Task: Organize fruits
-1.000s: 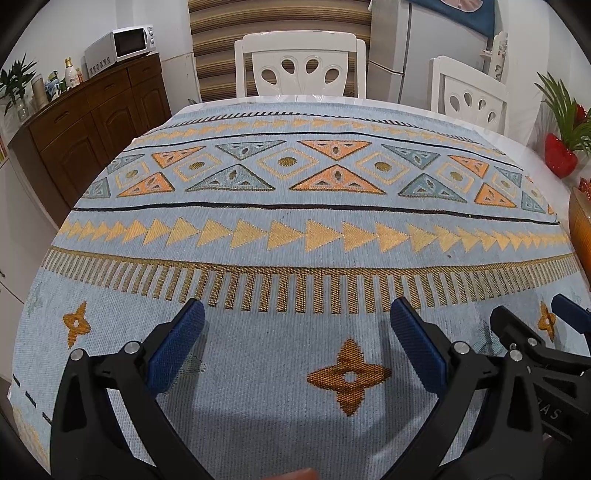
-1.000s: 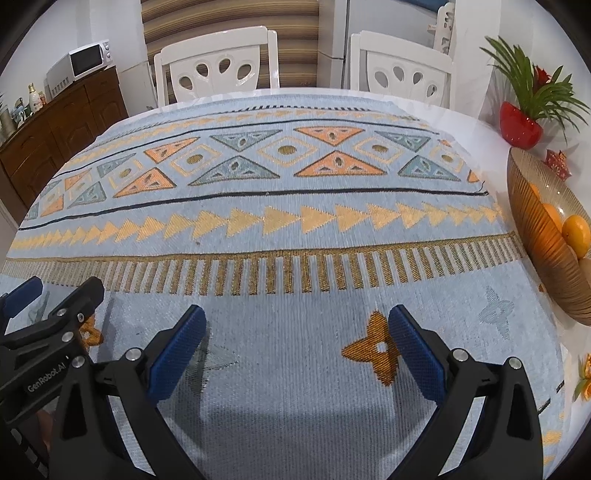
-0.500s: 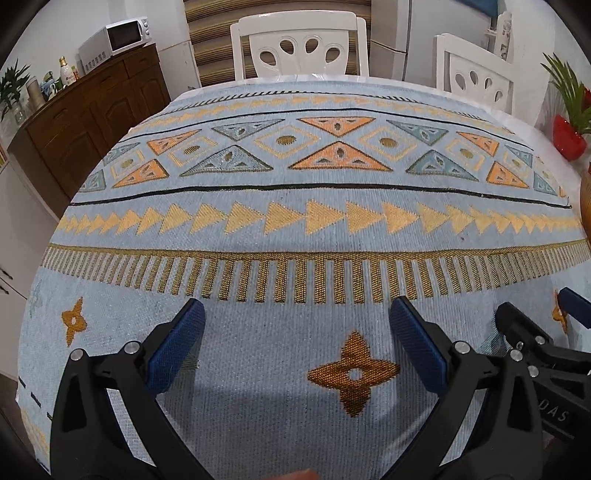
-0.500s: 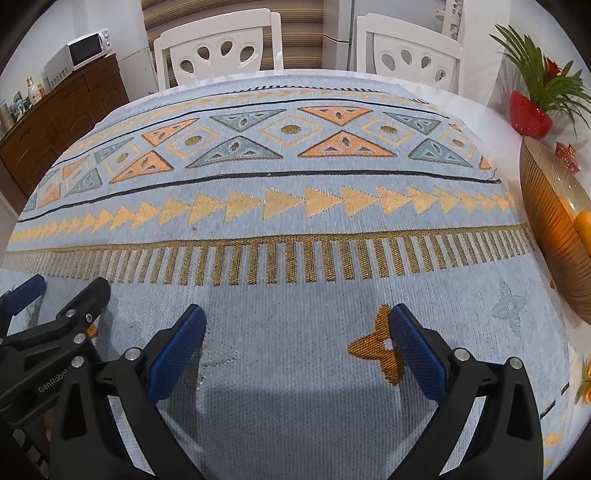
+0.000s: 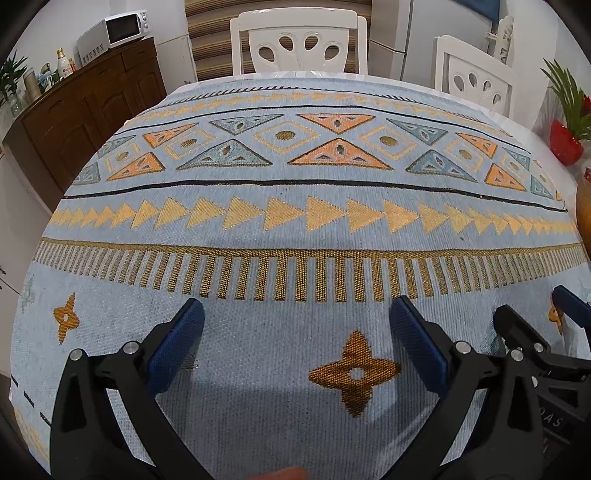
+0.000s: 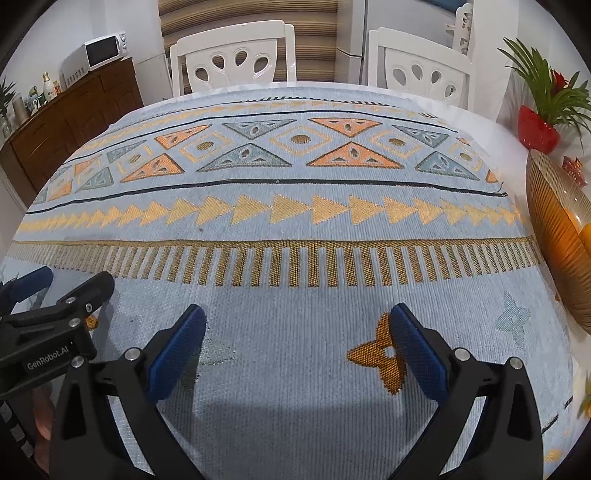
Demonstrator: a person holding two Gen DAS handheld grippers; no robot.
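Pale blue woven cloth (image 5: 295,229) with orange triangles and gold stripes covers the bench in front of me. Far left, against the wall, stands a dark wooden sideboard (image 5: 92,110) carrying a white microwave (image 5: 114,35) and a few bottles. Behind the bench are two white chairs, one (image 5: 298,44) near the middle and one (image 5: 472,77) further right.

Low over the near part of the cloth, I hold my left tool (image 5: 293,345) with its blue-padded fingers spread wide and nothing between them. A gold flower motif (image 5: 354,373) lies on the cloth between those fingers. Just beside it, my right tool (image 6: 298,349) is also spread wide and empty, over a second gold motif (image 6: 380,360) that its right finger partly hides. Each tool appears at the edge of the other's view.

At the right edge of the bench sits an amber ribbed glass bowl (image 6: 554,236), well apart from both tools. Oranges (image 6: 585,236) lie inside it, only partly in view. Behind the bowl stands a red vase (image 6: 537,127) holding a green plant.
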